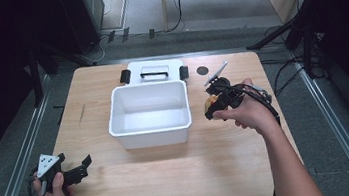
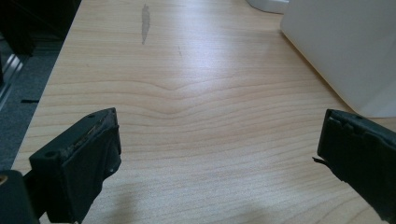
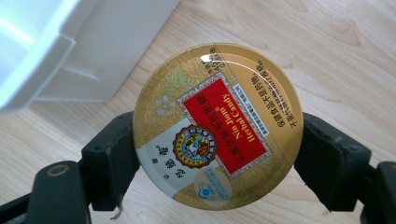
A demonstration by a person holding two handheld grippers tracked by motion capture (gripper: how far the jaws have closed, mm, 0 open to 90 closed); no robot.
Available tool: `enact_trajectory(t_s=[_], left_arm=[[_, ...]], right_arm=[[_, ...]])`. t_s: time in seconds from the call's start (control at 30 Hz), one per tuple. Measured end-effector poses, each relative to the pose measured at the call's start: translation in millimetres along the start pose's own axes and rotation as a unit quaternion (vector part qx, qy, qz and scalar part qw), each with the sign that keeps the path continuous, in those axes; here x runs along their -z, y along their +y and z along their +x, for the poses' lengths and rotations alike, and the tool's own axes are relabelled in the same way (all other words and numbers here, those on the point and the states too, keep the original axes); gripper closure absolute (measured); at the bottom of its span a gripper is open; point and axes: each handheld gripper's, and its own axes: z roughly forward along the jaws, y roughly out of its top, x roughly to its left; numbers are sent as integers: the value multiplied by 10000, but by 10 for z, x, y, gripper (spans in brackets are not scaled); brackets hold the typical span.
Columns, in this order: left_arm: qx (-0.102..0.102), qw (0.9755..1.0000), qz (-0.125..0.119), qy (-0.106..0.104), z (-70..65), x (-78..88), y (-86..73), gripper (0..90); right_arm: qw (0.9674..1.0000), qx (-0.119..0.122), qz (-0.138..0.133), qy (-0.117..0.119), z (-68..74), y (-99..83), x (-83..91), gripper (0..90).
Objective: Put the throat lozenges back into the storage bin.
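A round gold candy tin (image 3: pixel 217 123) with a red label sits between the two black jaws of my right gripper (image 3: pixel 217 158), which is shut on its rim and holds it above the wood. In the high view the right gripper (image 1: pixel 212 108) with the tin (image 1: pixel 209 104) hangs just right of the white box (image 1: pixel 150 129). My left gripper (image 1: pixel 83 167) rests near the table's front left corner, held by a hand. Its jaws stand wide apart in the left gripper view (image 2: pixel 219 154), with nothing but bare wood between them.
The open white box's lid (image 1: pixel 155 71) with black latches lies flat behind it. A small dark round mark (image 1: pixel 202 70) sits on the table at the back right. The box's white wall (image 2: pixel 345 51) rises at the upper right of the left gripper view.
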Motion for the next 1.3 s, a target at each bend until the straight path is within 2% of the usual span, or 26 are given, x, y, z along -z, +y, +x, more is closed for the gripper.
enact_trajectory(t_s=[0.3,0.4,0.57,0.77,1.3], left_arm=[[5,10000,-5,-2,0,1,-1,0],[0,10000,0,-3,0,3,0,0],[41,10000,-18,-3,0,0,0,0],[57,10000,-21,-3,0,-1,0,0],[56,10000,-17,-27,6,0,1,0]], right_arm=[[9999,49,-100,-4,40,115,96,206],[9999,-62,-96,109,56,143,121,206],[9998,-97,-104,116,61,173,133,207],[9998,-8,-147,104,104,249,196,207],[9991,288,-257,173,346,500,266,207]])
